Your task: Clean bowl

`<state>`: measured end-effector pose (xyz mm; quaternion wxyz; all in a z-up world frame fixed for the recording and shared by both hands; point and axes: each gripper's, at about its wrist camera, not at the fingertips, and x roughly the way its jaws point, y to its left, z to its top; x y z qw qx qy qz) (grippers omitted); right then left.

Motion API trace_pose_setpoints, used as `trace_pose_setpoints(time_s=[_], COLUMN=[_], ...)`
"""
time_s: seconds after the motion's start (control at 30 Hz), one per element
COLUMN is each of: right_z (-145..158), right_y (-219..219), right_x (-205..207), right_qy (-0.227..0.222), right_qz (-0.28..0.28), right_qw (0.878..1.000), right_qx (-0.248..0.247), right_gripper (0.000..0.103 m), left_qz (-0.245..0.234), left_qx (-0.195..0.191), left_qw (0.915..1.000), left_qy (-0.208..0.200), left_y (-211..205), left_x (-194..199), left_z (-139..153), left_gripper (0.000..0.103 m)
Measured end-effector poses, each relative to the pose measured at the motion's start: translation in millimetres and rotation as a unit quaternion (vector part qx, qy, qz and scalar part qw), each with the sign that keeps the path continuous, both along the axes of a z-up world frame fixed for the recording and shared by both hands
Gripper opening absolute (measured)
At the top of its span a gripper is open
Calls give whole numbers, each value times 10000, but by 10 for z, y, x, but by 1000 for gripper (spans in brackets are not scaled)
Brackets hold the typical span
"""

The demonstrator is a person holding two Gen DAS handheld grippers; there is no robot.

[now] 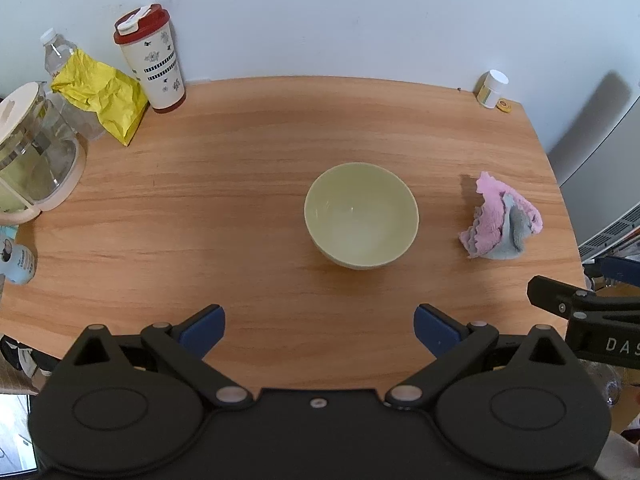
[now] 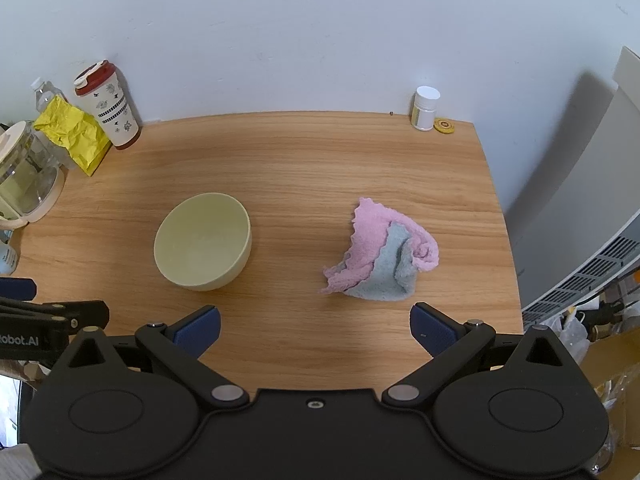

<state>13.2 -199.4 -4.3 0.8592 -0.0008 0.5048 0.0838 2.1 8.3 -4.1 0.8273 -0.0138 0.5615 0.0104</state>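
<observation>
A pale green bowl (image 1: 361, 215) (image 2: 203, 236) stands upright and empty on the wooden table (image 1: 240, 184) (image 2: 304, 160). A crumpled pink and grey cloth (image 1: 502, 218) (image 2: 384, 252) lies to its right, apart from it. My left gripper (image 1: 319, 328) is open above the near table edge, with the bowl ahead of its gap and nothing between its fingers. My right gripper (image 2: 315, 330) is open too, the cloth just ahead of its right blue pad (image 2: 434, 330). Each gripper shows at the edge of the other's view.
At the back left stand a red-lidded travel cup (image 1: 154, 60) (image 2: 108, 106), a yellow bag (image 1: 102, 94), a water bottle (image 1: 56, 50) and a glass jug (image 1: 34, 152). A white pill bottle (image 2: 426, 108) and a yellow disc (image 2: 445, 126) sit at the back right. A white appliance (image 2: 580, 216) flanks the table's right edge.
</observation>
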Motion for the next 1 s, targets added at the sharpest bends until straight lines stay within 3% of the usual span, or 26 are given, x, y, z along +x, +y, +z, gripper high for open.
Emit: trace_pose_setpoints(time_s=[1.0], right_z=[-1], right_y=[-27], right_x=[41], right_qy=[9], right_qz=[-23], right_qw=[10000], right_qx=[-1], right_gripper=[103], left_qz=[2], left_qx=[69], left_qw=[10000], left_qy=[-27], left_y=[-35], left_x=[28], left_z=[20], left_gripper=[103])
